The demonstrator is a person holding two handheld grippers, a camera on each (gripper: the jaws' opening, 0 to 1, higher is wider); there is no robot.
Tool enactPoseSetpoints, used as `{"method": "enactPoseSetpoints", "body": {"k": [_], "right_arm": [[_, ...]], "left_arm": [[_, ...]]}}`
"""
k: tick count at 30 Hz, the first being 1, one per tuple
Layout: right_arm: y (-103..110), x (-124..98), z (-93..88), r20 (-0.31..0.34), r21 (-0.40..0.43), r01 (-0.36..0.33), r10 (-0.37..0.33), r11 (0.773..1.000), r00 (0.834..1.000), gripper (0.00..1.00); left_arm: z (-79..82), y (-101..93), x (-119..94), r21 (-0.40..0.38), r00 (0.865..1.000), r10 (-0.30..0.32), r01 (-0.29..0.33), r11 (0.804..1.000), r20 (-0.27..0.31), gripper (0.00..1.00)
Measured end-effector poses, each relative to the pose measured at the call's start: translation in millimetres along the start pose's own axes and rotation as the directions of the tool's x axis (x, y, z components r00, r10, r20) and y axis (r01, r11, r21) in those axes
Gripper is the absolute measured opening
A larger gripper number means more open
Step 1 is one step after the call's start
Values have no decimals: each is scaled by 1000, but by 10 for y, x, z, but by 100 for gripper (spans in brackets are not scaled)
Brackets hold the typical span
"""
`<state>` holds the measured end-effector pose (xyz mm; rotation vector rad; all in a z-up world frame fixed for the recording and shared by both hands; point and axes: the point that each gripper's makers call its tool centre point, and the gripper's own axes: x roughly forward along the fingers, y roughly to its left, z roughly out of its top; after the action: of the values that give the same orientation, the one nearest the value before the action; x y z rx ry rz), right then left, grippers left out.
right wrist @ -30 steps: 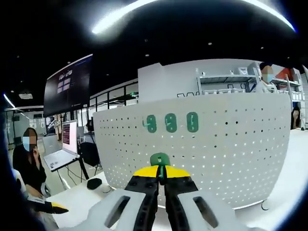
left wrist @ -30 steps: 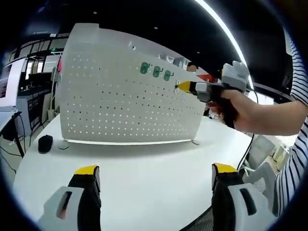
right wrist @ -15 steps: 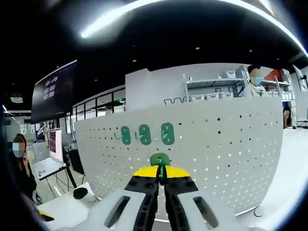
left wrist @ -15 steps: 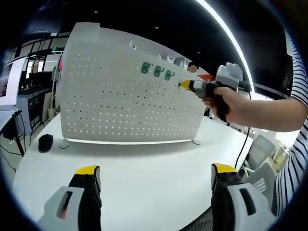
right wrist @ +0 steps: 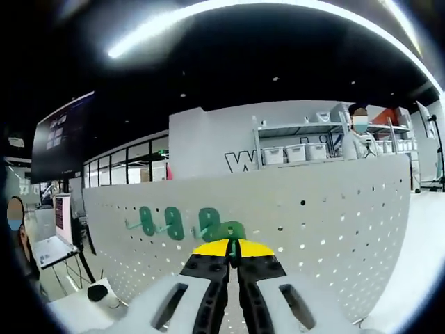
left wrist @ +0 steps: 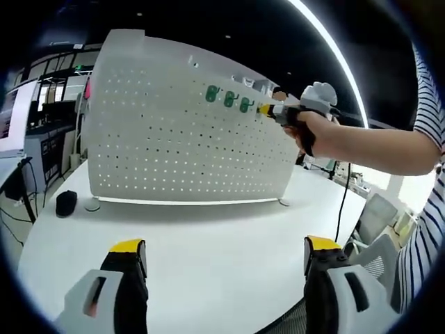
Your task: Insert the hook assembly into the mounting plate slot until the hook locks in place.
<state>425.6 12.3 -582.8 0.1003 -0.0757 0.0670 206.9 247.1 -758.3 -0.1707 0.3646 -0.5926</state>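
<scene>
Right gripper (right wrist: 233,245) clenched on green hook (right wrist: 229,230), tip just at white pegboard (right wrist: 334,229), right beside 3 green hooks (right wrist: 174,223) already mounted there. Left gripper (left wrist: 222,254) released, jaws wide apart, hovering over white table (left wrist: 208,243), pegboard well ahead.

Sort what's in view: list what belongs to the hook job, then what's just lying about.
Job:
- right tool, shut on the green hook
- white pegboard
- three green hooks already on it

Lying about:
- black mouse
- laptop
- shelf bins
</scene>
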Motion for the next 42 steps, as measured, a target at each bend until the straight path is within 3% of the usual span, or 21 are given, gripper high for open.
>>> {"method": "enactPoseSetpoints", "body": {"k": [13,20,42], "right_arm": [[-180,152,108,16,11,56,-56,998,998,0],[-219,200,67,-2,43,69,-69,997,998,0],[-178,220,33,-43,4,139,-139,990,989,0]], "left_arm": [[-6,28,-8,-9,1000,10,-10,1000,-2,95],[-5,38,-8,-12,1000,13,-13,1000,1,94],[6,64,-22,-21,1000,22,-22,1000,6,94]]}}
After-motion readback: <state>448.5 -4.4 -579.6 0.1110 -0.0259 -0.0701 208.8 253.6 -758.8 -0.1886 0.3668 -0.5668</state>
